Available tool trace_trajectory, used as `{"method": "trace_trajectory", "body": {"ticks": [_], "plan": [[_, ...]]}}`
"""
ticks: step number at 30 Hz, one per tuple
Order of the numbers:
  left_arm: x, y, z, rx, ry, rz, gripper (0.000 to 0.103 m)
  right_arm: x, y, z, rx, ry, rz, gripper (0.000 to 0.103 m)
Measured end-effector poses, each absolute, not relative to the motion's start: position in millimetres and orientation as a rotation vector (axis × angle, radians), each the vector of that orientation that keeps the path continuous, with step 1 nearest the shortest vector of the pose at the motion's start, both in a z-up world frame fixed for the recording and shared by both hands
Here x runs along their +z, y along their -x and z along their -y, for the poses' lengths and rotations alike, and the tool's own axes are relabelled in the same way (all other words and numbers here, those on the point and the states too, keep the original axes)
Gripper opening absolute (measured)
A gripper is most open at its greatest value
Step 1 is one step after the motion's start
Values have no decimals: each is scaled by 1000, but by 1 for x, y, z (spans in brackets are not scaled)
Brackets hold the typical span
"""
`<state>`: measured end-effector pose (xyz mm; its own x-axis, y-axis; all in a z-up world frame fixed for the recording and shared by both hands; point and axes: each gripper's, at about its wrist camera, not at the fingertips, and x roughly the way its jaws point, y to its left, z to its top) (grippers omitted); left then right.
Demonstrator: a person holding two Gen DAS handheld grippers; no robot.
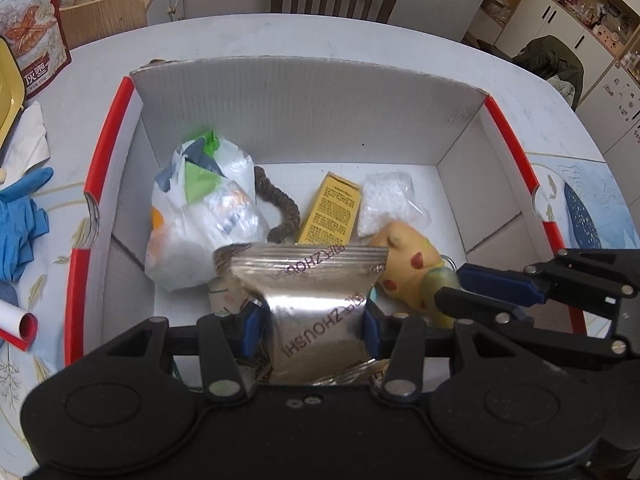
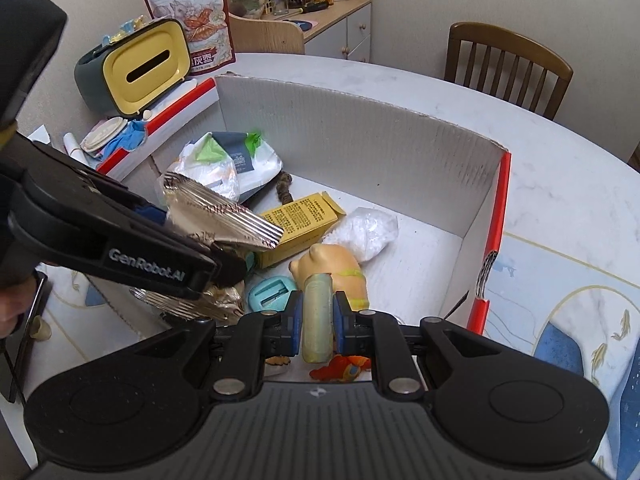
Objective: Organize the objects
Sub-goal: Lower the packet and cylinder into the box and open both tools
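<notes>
Seen from your left wrist, your left gripper (image 1: 316, 320) pinches a crinkled silver foil pouch with printed lettering (image 1: 316, 300) between its blue pads, holding it over the near end of the open white cardboard box with red-edged flaps (image 1: 300, 96) on the pale round table (image 1: 440, 52). Inside the box lie a knotted white plastic bag with green and orange contents (image 1: 200, 216), a yellow printed carton (image 1: 330, 212), a clear bag of white material (image 1: 390, 196) and a yellow soft toy with red spots (image 1: 408, 264); your right gripper (image 1: 452, 288) reaches in from the right. Seen from your right wrist, your right gripper (image 2: 317, 316) is pressed tight on a pale green cylindrical tube (image 2: 317, 316) above the box floor, just in front of the toy (image 2: 332, 268). The foil pouch (image 2: 224, 216) hangs in your left gripper (image 2: 224, 264) above the carton (image 2: 300, 220), and a small teal case (image 2: 272, 292) rests beside the tube.
</notes>
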<state>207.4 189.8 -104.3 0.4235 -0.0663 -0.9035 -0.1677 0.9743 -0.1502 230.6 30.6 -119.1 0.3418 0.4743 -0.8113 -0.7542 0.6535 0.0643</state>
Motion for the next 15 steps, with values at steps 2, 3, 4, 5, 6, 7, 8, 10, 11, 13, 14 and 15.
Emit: {"method": "trace_trajectory", "body": {"ticks": [2,3,4,5,6,7,8,10,11,13,14,15], "plan": [[-104,-205,-188,63,232,-1129,52,-117,-229,-28,824,341,-912,17],[-103,-204,-187,60,231,-1122,55,-116,-228,-26,827,336,-913,17],[-101,-203,-186,58,228,-1114,57,-115,-227,-26,832,332,-912,18],[-99,-201,-185,61,225,-1104,61,-114,-226,-24,835,329,-906,21],[-97,-200,-184,64,222,-1095,62,-112,-224,-23,837,326,-899,24],[-94,-198,-183,64,222,-1085,62,-110,-223,-22,841,321,-893,26],[-91,-196,-182,64,225,-1073,64,-108,-221,-20,845,315,-887,31],[-84,-192,-181,61,226,-1051,64,-103,-217,-18,847,307,-876,36],[-80,-189,-180,60,224,-1038,64,-101,-215,-16,849,303,-869,39],[-73,-184,-178,65,220,-1016,67,-95,-211,-13,855,298,-856,41],[-70,-181,-177,66,221,-1006,68,-92,-208,-11,859,296,-848,41],[-67,-178,-177,69,223,-995,69,-88,-206,-9,862,294,-840,41]]}}
